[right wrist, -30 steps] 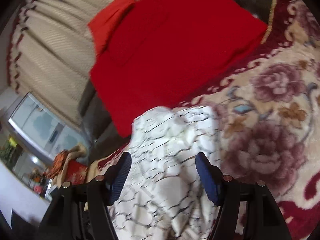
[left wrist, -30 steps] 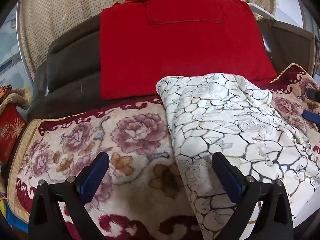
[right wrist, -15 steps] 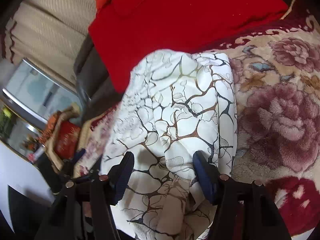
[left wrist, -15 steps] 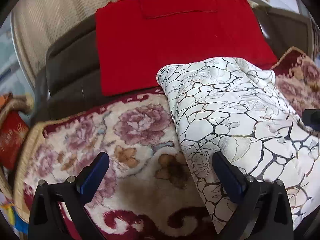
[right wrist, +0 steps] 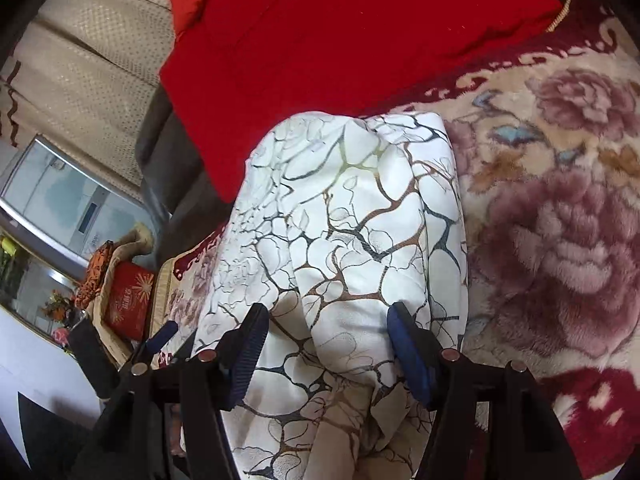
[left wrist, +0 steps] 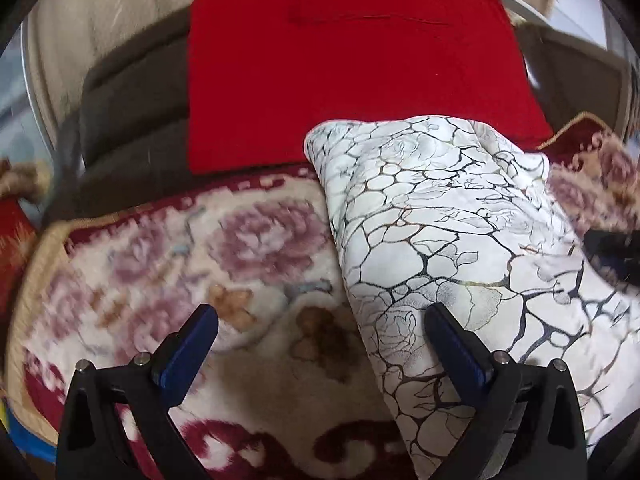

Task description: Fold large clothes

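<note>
Right gripper [right wrist: 324,336] sat spread over the near end of the white crackle-print garment [right wrist: 344,216], pads off the cloth. Left gripper [left wrist: 320,336] was spread too, straddling the garment's left edge. The garment lay folded lengthwise on the floral blanket [left wrist: 168,264], its far end against the red cushion [left wrist: 352,68]. Risk: a shallow pinch grabs only the top layer, so the fold peels open.

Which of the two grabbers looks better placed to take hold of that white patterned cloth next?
Probably the right gripper: the white patterned cloth lies between its open jaws. The left gripper mostly straddles the floral blanket.
</note>
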Action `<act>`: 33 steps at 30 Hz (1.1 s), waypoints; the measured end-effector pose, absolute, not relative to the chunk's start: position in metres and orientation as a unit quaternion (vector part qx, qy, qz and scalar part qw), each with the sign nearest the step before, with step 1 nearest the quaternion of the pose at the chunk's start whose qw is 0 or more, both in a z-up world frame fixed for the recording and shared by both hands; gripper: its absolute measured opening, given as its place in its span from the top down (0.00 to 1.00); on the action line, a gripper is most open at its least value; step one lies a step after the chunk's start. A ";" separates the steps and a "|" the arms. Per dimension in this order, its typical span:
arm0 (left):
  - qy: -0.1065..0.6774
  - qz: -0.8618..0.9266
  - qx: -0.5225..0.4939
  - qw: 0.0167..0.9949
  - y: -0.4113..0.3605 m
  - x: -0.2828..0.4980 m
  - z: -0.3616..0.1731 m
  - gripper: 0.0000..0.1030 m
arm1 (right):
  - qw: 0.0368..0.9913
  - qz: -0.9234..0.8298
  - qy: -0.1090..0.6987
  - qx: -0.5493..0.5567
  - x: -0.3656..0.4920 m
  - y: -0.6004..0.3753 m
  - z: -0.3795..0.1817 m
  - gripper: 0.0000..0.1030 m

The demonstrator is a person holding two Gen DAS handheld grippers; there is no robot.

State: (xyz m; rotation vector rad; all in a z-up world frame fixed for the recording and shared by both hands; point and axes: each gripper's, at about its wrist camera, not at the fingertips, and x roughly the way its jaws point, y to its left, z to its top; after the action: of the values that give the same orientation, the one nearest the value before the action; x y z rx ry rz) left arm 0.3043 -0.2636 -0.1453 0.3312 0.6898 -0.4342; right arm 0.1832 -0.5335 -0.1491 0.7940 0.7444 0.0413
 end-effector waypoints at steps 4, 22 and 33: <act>0.333 -0.199 0.159 0.908 -0.262 0.303 -0.137 0.01 | 0.846 0.029 0.328 0.419 0.172 -0.548 -0.148 0.36; 0.334 -0.276 0.171 0.885 -0.249 0.245 -0.149 0.00 | 0.800 -0.062 0.456 0.385 0.285 -0.572 -0.158 0.61; 0.295 -0.263 0.158 0.905 -0.251 0.231 -0.095 0.01 | 0.864 0.062 0.315 0.388 0.157 -0.555 -0.098 0.59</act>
State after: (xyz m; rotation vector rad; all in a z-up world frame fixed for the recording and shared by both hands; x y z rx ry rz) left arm 0.2313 -0.2508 -0.0947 0.3270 0.6096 -0.5433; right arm 0.1574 -0.5550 -0.0978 0.8133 0.6613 0.1291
